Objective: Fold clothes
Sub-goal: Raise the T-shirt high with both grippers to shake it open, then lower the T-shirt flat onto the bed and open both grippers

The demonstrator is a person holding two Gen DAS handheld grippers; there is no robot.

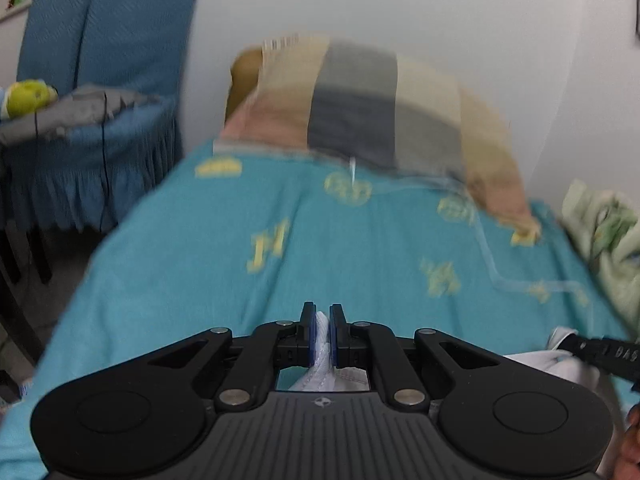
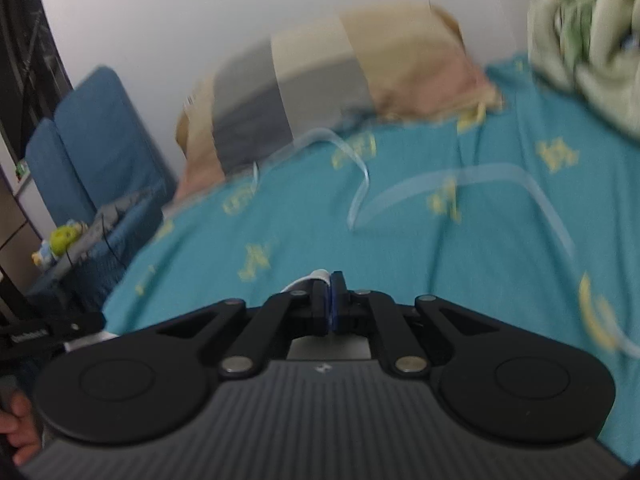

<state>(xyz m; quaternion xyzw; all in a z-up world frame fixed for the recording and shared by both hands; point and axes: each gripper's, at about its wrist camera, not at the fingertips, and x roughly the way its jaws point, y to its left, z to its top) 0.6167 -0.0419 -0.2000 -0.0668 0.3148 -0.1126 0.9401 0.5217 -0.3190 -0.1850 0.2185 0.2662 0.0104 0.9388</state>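
Above a bed covered in a teal sheet with yellow motifs, two handheld grippers face a striped pillow at the far end. The left gripper is clamped on a fold of white garment, the cloth bunched between its blue pads. The right gripper is likewise closed on a white edge of the same cloth, which peeks out at its left fingertip. A crumpled green blanket lies far right, a blue chair far left. The step appears to be carrying the garment, pinched at two points, for laying out. Next it needs spreading flat on the sheet, held taut.
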